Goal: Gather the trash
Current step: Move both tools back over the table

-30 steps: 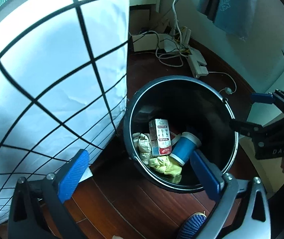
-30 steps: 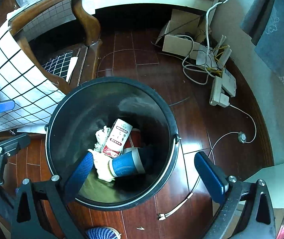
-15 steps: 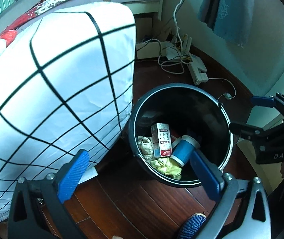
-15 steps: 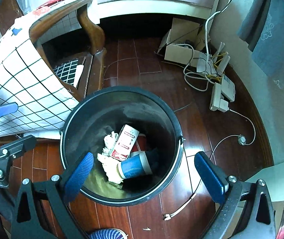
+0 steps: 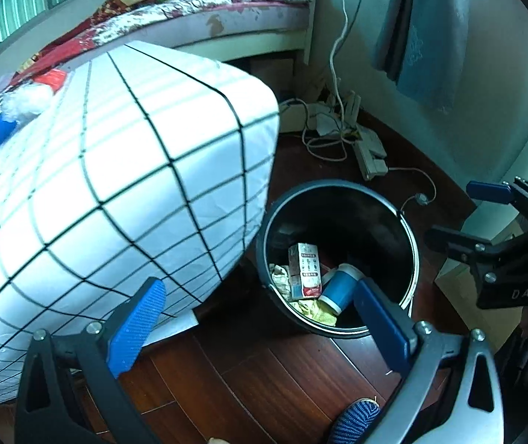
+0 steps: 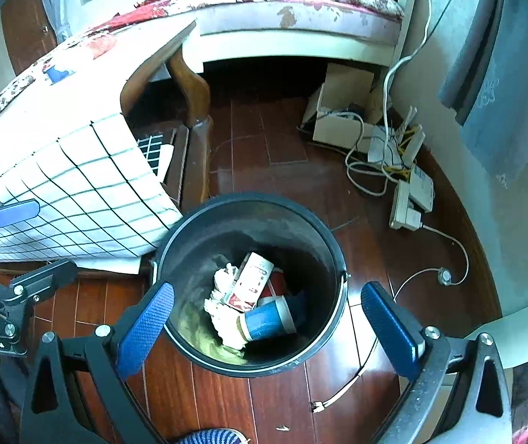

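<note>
Hanging above a dark round bin [image 6: 249, 285] on the wood floor [image 6: 264, 148], both claws stand wide and hold nothing. The right claw [image 6: 264, 327] is over the bin's near rim, so the trash lies just ahead of and below its blue pads [image 6: 145, 329]: a white-and-red carton [image 6: 251, 283] leaning on crumpled tissue [image 6: 223, 314], with a blue cup [image 6: 267, 320] on its side beside them. The left claw [image 5: 260, 327] is off to the bin's left; from it the bin [image 5: 338, 259] sits toward its right pad [image 5: 382, 322], the carton [image 5: 304, 270] and cup [image 5: 338, 288] low inside. A white grid-lined cloth [image 5: 115, 199] hangs over the worktop edge next to the bin. Cables and a power strip [image 6: 408, 199] lie by the wall.
</note>
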The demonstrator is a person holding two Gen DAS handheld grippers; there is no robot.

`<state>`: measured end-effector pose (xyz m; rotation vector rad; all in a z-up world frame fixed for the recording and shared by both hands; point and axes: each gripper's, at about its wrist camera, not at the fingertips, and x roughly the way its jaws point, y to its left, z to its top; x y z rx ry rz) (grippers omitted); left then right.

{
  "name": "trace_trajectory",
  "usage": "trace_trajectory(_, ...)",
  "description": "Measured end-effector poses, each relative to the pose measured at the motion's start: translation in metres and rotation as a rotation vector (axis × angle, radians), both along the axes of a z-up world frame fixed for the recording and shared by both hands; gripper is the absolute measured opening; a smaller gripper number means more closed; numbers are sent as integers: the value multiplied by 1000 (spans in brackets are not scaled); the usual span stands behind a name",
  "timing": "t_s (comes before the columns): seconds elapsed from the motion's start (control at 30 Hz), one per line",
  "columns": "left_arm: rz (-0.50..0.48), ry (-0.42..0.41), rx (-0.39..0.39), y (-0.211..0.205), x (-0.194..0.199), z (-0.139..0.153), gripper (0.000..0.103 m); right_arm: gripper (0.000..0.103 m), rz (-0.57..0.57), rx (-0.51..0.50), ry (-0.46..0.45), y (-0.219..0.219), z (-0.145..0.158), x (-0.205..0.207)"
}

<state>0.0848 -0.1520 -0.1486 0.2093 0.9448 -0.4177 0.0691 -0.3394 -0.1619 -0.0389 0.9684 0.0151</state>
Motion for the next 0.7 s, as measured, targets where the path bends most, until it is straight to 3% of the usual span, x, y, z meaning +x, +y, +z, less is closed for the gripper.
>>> trace_trajectory(0.37, 72, -73, -32, 37, -13, 35, 102, 102, 57, -19, -83, 40, 45, -4)
trace_trajectory(0.7, 178, -137, -52, 95, -11, 62, 102, 102, 154, -19, -151, 99, 78, 14)
